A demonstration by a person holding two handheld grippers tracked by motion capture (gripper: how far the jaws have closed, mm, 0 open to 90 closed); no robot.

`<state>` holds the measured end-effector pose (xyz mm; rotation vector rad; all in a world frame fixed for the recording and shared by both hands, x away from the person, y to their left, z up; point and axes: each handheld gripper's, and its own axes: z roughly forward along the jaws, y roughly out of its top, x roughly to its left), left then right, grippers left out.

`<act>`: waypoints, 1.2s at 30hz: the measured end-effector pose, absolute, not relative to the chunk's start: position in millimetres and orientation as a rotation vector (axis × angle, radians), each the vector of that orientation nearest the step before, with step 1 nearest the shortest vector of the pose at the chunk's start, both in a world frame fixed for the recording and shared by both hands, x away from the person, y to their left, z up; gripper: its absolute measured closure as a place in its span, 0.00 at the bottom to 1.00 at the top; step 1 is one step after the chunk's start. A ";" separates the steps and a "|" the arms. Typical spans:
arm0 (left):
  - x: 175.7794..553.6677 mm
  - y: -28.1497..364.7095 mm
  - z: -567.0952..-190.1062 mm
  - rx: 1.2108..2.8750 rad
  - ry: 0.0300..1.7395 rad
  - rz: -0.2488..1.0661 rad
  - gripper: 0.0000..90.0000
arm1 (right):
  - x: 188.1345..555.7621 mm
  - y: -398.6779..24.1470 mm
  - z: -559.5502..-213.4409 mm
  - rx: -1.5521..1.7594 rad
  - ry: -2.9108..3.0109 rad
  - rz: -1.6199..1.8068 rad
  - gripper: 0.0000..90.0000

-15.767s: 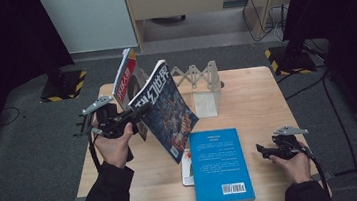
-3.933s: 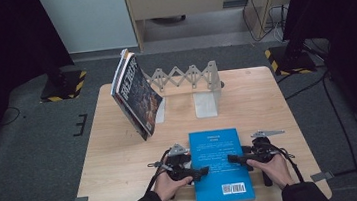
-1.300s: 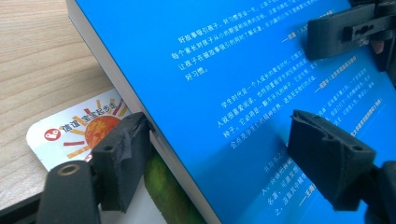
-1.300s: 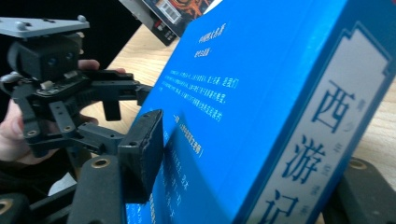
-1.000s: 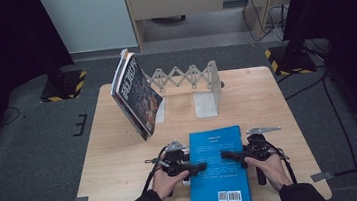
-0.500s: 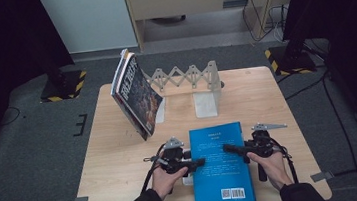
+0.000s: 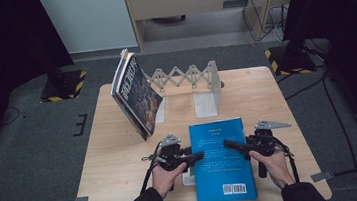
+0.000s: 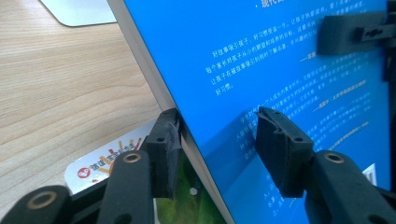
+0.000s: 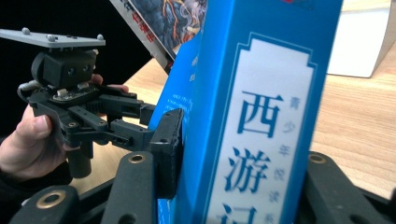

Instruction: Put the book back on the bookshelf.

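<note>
A blue book (image 7: 220,156) lies near the table's front edge, its long sides facing my two hands. My left gripper (image 7: 200,154) has its jaws around the left edge (image 8: 280,56): one pad is under the raised edge, the other rests on the cover. These jaws (image 8: 219,140) have just been closing, with the book between them. My right gripper (image 7: 226,144) is shut on the opposite side, where the spine (image 9: 261,116) stands between its jaws (image 9: 243,154). They have just eased open slightly and the near pad still presses the cover; the spine hides the other.
A thin white booklet (image 7: 188,177) lies under the book's left edge. Several magazines (image 7: 136,97) lean at the left end of a grey folding rack (image 7: 184,75) at the back, with a white bookend (image 7: 206,102) beside it. Bare wooden tabletop (image 7: 119,177) lies to the left.
Both grippers have slid a little farther along the book's sides, away from me, since about four seconds ago. Over the last second the hands hold almost still at the book's edges.
</note>
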<state>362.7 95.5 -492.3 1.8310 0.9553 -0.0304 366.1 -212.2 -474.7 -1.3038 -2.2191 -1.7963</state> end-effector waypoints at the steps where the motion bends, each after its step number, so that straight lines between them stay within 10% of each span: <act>1: 362.1 95.3 -491.8 1.831 0.954 -0.028 0.57 | 366.0 -211.4 -474.6 -1.293 -2.212 -1.802 0.59; 36: 361.6 92.0 -494.0 1.843 0.892 -0.058 0.54 | 366.3 -207.8 -476.0 -1.388 -2.052 -1.678 0.68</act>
